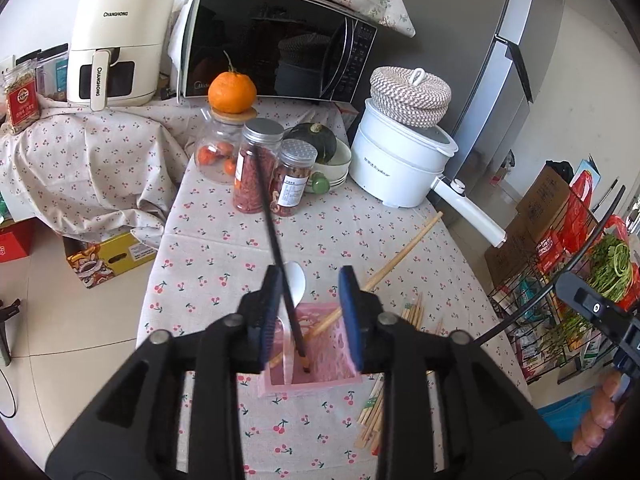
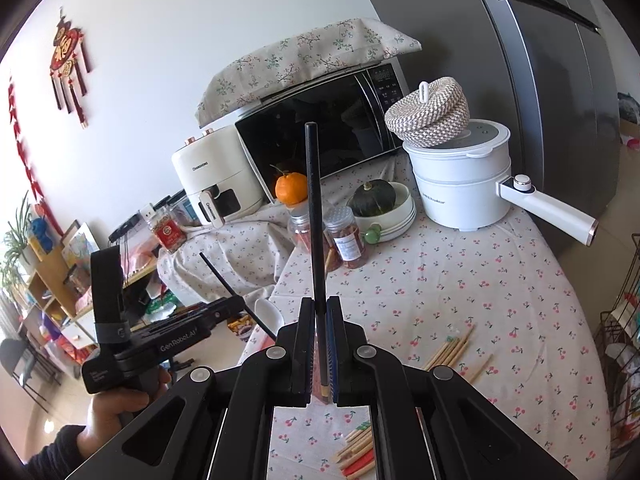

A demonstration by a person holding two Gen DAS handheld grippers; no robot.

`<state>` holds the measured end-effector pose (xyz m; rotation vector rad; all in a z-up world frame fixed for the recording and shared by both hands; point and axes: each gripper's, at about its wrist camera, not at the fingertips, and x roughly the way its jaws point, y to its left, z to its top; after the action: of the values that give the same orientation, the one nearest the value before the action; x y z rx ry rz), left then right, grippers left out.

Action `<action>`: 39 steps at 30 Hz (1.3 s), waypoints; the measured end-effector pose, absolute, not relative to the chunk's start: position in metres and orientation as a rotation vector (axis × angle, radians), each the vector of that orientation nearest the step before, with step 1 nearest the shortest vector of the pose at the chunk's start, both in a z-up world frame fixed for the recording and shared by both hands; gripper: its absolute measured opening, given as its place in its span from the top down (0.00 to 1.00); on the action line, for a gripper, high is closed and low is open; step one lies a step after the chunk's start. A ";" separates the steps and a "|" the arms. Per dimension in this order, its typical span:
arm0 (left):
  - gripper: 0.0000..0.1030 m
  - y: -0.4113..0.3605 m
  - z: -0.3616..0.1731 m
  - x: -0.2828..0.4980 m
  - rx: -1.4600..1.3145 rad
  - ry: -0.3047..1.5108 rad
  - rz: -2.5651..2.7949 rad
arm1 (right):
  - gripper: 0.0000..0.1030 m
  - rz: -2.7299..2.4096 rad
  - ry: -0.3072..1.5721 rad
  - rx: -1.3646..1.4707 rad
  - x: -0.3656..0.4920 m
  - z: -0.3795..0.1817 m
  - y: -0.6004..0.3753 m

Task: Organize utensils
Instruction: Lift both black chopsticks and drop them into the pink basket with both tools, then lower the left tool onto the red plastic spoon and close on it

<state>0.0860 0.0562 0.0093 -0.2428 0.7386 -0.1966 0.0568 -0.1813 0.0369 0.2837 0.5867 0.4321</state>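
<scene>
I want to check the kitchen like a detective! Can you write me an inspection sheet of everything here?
Surface: table with cherry-print cloth.
Job's things: pink holder holds a black chopstick, a wooden chopstick and a white spoon; loose wooden chopsticks lie on the cloth.
Clutter: jars, orange, squash, white pot.
Claws: left claw open over the holder; right claw shut on a second black chopstick.
Cables: nothing seen on the table.
Surroundings: microwave, air fryer, fridge.

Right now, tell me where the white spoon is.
Left wrist view: the white spoon stands in the pink holder, between the open left gripper fingers.
</scene>
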 end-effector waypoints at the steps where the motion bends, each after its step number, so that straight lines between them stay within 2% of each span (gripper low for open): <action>1: 0.56 0.057 0.010 0.084 -0.245 0.741 -0.197 | 0.94 0.436 0.584 0.288 0.057 0.038 -0.181; 4: 0.50 0.058 0.013 0.076 -0.223 0.745 -0.205 | 0.94 0.446 0.571 0.299 0.059 0.042 -0.179; 6: 0.40 0.060 0.015 0.070 -0.204 0.742 -0.206 | 0.94 0.453 0.560 0.311 0.060 0.045 -0.177; 9: 0.34 0.065 0.014 0.061 -0.184 0.749 -0.215 | 0.94 0.464 0.543 0.324 0.063 0.049 -0.172; 19: 0.32 0.084 -0.015 0.043 -0.142 0.843 -0.212 | 0.94 0.509 0.491 0.312 0.074 0.053 -0.139; 31: 0.32 0.082 -0.027 0.039 -0.119 0.886 -0.226 | 0.94 0.511 0.628 0.328 0.114 0.009 -0.111; 34: 0.31 0.079 -0.028 0.039 -0.111 0.892 -0.234 | 0.90 0.516 0.660 0.340 0.120 0.001 -0.111; 37: 0.29 0.077 -0.030 0.039 -0.107 0.900 -0.238 | 0.65 0.517 0.653 0.353 0.120 0.002 -0.115; 38: 0.28 0.076 -0.030 0.039 -0.105 0.902 -0.240 | 0.52 0.516 0.641 0.360 0.118 0.004 -0.118; 39: 0.28 0.075 -0.030 0.039 -0.104 0.904 -0.242 | 0.48 0.520 0.625 0.367 0.115 0.007 -0.121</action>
<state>0.0393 0.0749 -0.0300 -0.1037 0.9043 -0.2420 0.1148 -0.1210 0.0070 0.3673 0.6248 0.5198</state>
